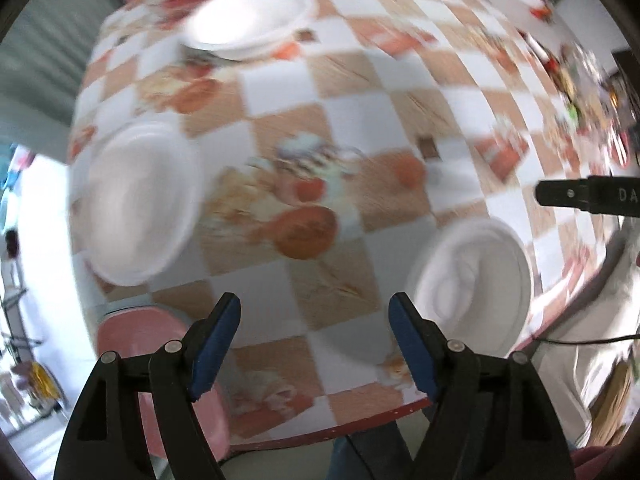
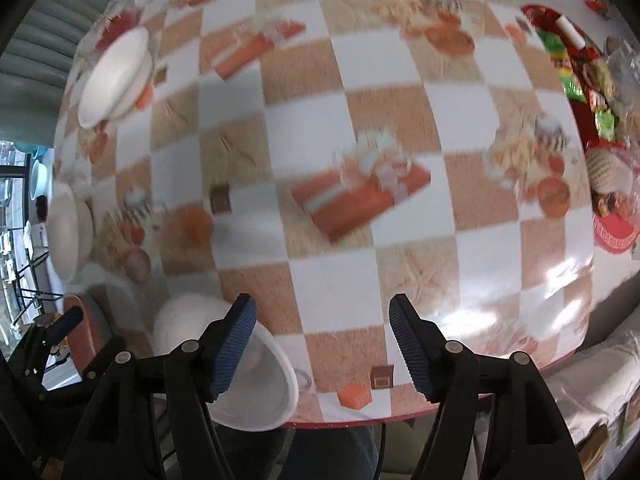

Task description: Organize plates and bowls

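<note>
**Crockery spread on checked counter — both grippers empty, nothing gathered yet**

Counter (image 1: 352,80): round, under a checked orange-and-white cloth with food prints; carries all the ware. Both views are motion-blurred, so fine detail is uncertain.

Snack clutter (image 2: 576,80): red tray or packets at the far right edge, well apart from the plates.

White plate, left (image 1: 132,204): shallow, lying flat near the left edge.

White bowl stack, far (image 1: 248,20): seemingly one bowl nested in another, at the far side.

White bowl, near (image 1: 476,284): close to the front edge, between the two grippers; in the right wrist view it sits just beside the left finger.

Pink plate (image 1: 136,336): at the near-left edge, partly hidden behind the left gripper's finger.

Left gripper (image 1: 316,344): fingers wide, holding nothing, above the near edge.

Right gripper (image 2: 324,348): fingers wide, holding nothing.

Handling note, as judgement: the step in hand looks like choosing a first piece. The near white bowl is the closest candidate — approach its rim with one finger inside and one outside, close on the wall, then lift straight up before carrying it to the far stack. Slow down; thin rims slip from a skewed pinch.
</note>
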The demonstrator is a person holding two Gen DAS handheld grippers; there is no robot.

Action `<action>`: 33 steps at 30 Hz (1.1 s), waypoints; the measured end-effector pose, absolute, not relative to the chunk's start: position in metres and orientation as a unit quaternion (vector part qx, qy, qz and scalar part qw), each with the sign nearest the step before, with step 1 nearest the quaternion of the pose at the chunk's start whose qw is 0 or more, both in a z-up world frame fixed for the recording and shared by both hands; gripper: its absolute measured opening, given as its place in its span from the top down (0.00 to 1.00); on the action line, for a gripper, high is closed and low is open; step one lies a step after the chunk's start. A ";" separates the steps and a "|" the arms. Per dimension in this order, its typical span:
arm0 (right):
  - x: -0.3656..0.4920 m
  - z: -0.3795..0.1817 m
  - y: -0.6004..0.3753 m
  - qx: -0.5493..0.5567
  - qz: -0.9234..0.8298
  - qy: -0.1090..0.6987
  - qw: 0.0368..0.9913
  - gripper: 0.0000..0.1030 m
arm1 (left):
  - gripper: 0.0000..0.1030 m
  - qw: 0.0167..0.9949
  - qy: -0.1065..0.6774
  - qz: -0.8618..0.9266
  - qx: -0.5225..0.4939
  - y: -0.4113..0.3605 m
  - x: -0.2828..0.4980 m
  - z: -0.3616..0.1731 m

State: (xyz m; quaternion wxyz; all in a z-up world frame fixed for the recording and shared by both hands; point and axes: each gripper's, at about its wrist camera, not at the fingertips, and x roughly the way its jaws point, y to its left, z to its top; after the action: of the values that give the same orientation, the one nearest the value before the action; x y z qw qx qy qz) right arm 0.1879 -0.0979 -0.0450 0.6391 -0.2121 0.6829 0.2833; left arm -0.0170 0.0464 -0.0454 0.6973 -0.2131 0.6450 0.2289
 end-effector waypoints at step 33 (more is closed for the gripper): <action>0.064 -0.079 0.109 -0.253 0.354 0.689 0.579 0.32 | 0.23 0.641 0.613 0.385 -0.254 0.202 -0.059 -0.062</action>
State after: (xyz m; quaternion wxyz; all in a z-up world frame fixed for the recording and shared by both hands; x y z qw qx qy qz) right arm 0.0643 0.1088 -0.0791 0.5793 -0.2529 0.6891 0.3544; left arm -0.0590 0.2017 -0.0616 0.6415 -0.2535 0.6132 0.3850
